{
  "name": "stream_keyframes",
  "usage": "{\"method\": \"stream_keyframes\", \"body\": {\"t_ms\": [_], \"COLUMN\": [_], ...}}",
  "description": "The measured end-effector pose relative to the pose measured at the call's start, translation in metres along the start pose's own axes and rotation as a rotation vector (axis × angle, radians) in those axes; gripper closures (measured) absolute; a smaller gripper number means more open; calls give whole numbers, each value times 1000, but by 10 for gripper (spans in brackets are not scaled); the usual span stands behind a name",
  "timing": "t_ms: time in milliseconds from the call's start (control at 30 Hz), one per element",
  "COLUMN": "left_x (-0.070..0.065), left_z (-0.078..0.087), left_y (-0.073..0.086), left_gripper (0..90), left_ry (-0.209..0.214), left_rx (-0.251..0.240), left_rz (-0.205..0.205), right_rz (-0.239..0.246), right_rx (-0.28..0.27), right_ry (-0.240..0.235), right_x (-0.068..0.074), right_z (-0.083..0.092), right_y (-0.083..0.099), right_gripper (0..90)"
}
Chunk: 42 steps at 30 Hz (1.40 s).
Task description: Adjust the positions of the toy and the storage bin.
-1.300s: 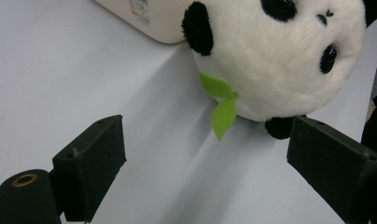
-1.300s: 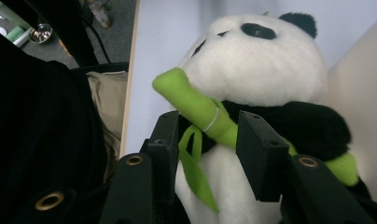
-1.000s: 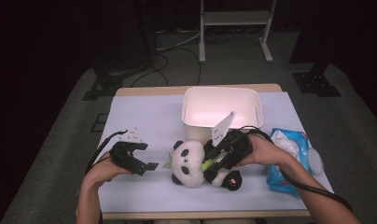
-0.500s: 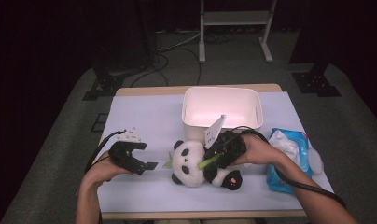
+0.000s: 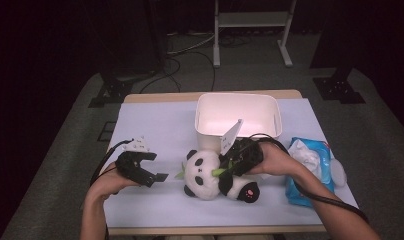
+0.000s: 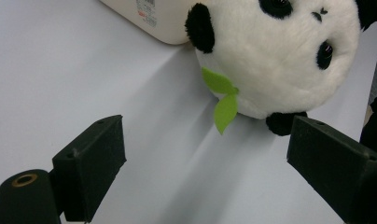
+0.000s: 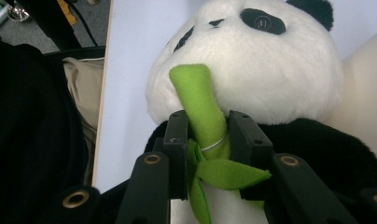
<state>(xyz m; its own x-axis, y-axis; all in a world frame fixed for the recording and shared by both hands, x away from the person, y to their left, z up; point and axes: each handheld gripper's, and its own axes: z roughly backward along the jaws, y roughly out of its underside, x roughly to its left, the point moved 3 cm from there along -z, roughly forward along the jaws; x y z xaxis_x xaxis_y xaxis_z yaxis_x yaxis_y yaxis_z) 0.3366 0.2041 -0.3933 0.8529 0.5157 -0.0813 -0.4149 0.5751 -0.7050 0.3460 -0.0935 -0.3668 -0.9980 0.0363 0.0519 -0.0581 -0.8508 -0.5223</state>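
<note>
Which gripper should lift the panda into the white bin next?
Right, probably. The right gripper has just closed on the panda's green bamboo stalk, beside the white bin. The left gripper stands open, apart.

Fluffy plush panda (image 5: 207, 172); smooth glossy plastic tub (image 5: 237, 116).

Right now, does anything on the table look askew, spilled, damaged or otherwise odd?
Nothing spilled or damaged. The panda plush lies on its back before the white bin. The right gripper, jaws just closing, pinches its green bamboo stalk. The left gripper stands open beside it. The blue wipes pack looks crumpled.
</note>
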Motion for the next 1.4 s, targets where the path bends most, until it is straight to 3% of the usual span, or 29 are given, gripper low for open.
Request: {"method": "stream_keyframes", "body": {"t_ms": [167, 633, 1100, 1400], "left_x": [0, 3, 7, 8], "left_z": [-1, -7, -6, -8], "left_y": [0, 3, 6, 6], "left_gripper": [105, 105, 104, 103], "left_ry": [-2, 5, 9, 11], "left_rx": [-1, 14, 7, 6], "left_rz": [2, 7, 23, 26], "right_rz": [-8, 35, 46, 53], "right_rx": [-8, -42, -67, -92], "right_ry": [4, 9, -50, -38], "right_x": [0, 1, 4, 9], "right_z": [-1, 9, 30, 54], "right_y": [1, -3, -13, -18], "right_gripper": [686, 726, 726, 725]}}
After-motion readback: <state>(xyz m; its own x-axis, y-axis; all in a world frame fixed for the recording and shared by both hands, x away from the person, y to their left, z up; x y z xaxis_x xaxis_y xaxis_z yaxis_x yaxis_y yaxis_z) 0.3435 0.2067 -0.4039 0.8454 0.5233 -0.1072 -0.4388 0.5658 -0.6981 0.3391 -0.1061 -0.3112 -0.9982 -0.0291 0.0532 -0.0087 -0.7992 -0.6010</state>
